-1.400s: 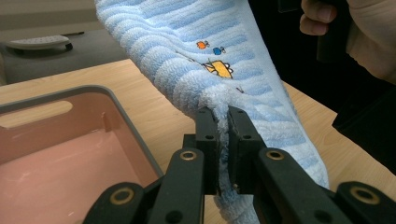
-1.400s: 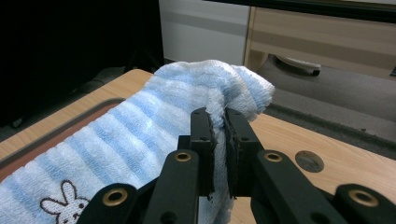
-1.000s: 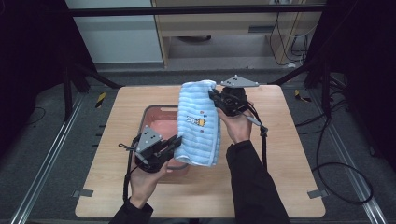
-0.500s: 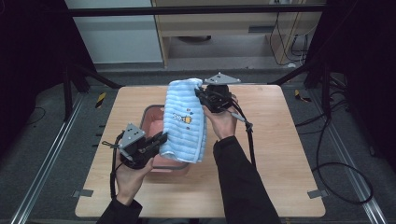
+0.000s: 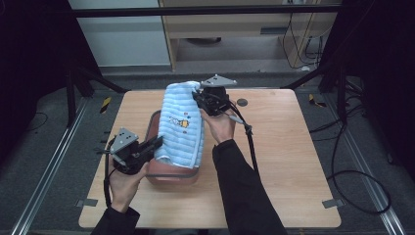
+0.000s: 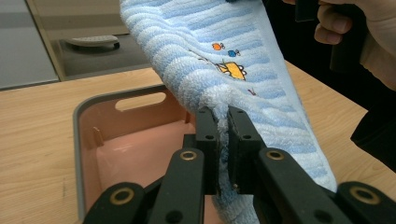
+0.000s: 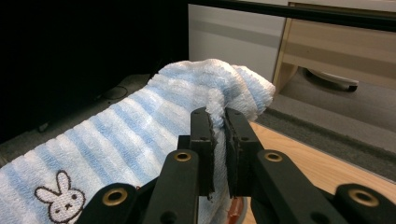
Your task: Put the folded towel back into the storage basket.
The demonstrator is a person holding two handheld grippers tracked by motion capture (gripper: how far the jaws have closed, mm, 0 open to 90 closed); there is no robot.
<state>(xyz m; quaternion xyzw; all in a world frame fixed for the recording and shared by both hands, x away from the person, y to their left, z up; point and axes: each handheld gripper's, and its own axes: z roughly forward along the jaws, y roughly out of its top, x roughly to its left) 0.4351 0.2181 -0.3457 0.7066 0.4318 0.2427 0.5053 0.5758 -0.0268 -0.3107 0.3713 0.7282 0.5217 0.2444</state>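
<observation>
A blue-and-white striped terry towel (image 5: 182,128) is stretched in the air over a pink plastic basin with a grey rim (image 5: 172,174), which sits on the wooden worktop (image 5: 288,161) a little toward nine o'clock of its centre. The left tongs (image 5: 155,143), at the towel's seven o'clock corner, are closed on a pinch of its edge; the right tongs (image 5: 198,94), at its one o'clock end, are likewise clamped on a bunched fold. Between the two grips the cloth slopes down from twelve o'clock toward six, its lower end hanging just above or against the basin's near rim; I cannot tell which.

The towel looks light, soft and limp: it sags and curls wherever it is not pulled taut, and the pile seems grippy rather than slick. It should not be fragile. Hold is best taken at corners or hems, as now, since a mid-cloth pinch would likely just gather folds.

The left gripper view shows the left tongs (image 6: 222,122) biting the hem, a small embroidered motif (image 6: 229,70) on the towel (image 6: 261,88), and the basin's (image 6: 78,140) bare pink inside with a handle slot at twelve o'clock. The right gripper view shows the right tongs (image 7: 218,122) on the crumpled end of the towel (image 7: 126,126) and a rabbit figure (image 7: 60,198) at seven o'clock, which the high view is too small to resolve.
</observation>
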